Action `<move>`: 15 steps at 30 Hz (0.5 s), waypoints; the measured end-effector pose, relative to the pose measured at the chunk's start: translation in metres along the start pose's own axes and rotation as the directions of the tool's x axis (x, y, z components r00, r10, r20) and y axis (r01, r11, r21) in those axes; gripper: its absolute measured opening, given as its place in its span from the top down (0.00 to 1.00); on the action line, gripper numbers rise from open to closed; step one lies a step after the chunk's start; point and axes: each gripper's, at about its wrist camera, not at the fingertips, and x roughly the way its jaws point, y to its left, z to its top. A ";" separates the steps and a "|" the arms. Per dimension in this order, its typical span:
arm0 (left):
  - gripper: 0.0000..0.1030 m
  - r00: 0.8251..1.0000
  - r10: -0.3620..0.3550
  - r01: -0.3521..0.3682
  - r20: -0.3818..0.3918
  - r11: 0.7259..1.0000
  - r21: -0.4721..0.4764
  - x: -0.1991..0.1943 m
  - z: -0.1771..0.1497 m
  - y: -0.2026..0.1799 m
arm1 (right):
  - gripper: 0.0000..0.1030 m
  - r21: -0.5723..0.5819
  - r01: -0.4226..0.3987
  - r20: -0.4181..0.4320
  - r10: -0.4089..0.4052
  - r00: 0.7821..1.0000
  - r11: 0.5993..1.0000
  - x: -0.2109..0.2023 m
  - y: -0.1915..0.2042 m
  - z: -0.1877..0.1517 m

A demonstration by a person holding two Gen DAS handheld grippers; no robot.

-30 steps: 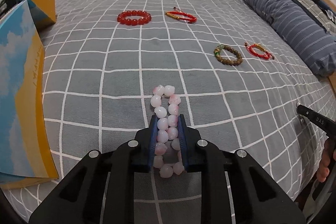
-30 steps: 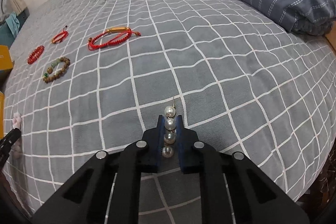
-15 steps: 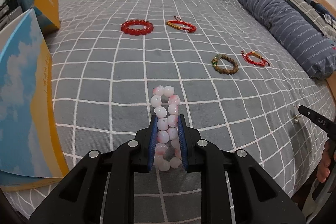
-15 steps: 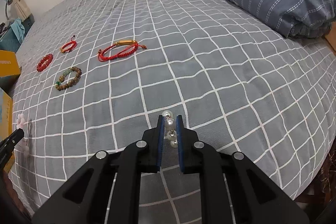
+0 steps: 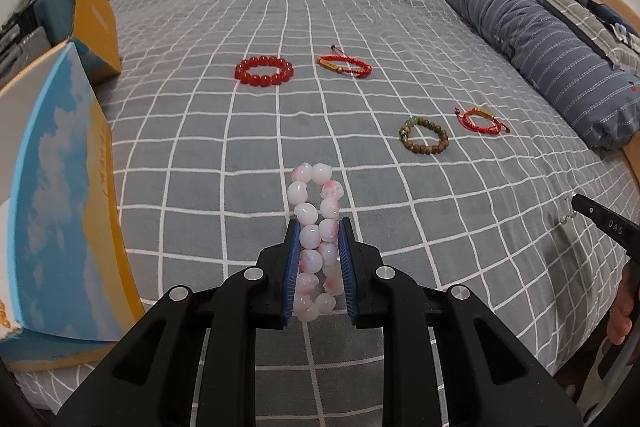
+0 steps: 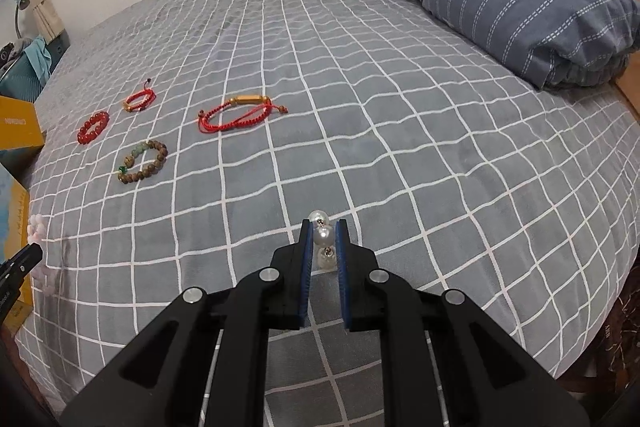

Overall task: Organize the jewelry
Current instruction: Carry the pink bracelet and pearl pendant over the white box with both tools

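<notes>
Grey checked bed (image 5: 360, 7): four loose bracelets (image 5: 264, 71)

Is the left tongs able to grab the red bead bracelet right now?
Probably not yet. The left tongs are shut on the pink bracelet, so they're full, though only bare bedspread lies before the red bead bracelet.

The bedspread (image 5: 192, 163) was soft, matt cloth. The pink beads (image 5: 316, 227) and pearls (image 6: 323, 235) shone glossy and smooth; the brown beads (image 5: 424, 135) looked like dull wood. The grippers' arms were matt black plastic.
</notes>
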 end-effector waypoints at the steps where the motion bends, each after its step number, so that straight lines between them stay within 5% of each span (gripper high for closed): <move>1: 0.82 1.000 0.002 -0.002 0.003 1.000 0.002 -0.002 0.002 0.000 | 0.89 -0.002 0.000 0.004 0.000 1.000 1.000 -0.001 0.001 0.001; 15: 0.82 0.998 0.009 -0.010 0.066 1.000 0.008 -0.039 0.036 0.004 | 0.89 -0.030 -0.015 0.083 0.017 0.996 0.999 -0.038 0.022 0.027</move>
